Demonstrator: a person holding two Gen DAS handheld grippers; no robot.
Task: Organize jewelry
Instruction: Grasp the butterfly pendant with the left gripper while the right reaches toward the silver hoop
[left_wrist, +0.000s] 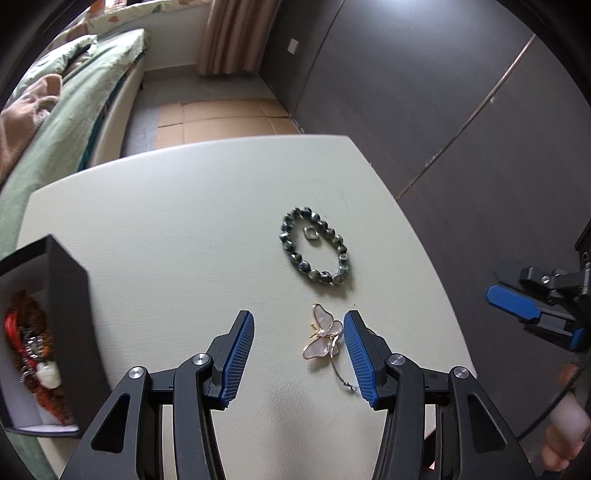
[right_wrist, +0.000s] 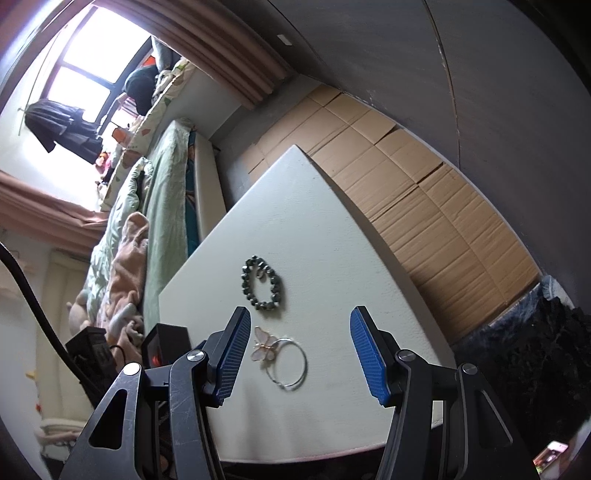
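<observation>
Since the left gripper (left_wrist: 299, 334) hangs spread over the butterfly bangle (left_wrist: 324, 336), shift right slightly, then pinch; right gripper (right_wrist: 299, 330) idles, fingers apart.

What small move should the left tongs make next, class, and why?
Probably ease the left tongs slightly right and down, then close on the butterfly ornament. They are open, it lies on the table nearer the right pad, and the black box already holds jewelry.

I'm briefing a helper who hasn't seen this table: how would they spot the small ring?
Start at the pale table, then find the loop of dark beads beyond the butterfly brooch. The ring lies inside that loop, the only small silvery band there.
</observation>
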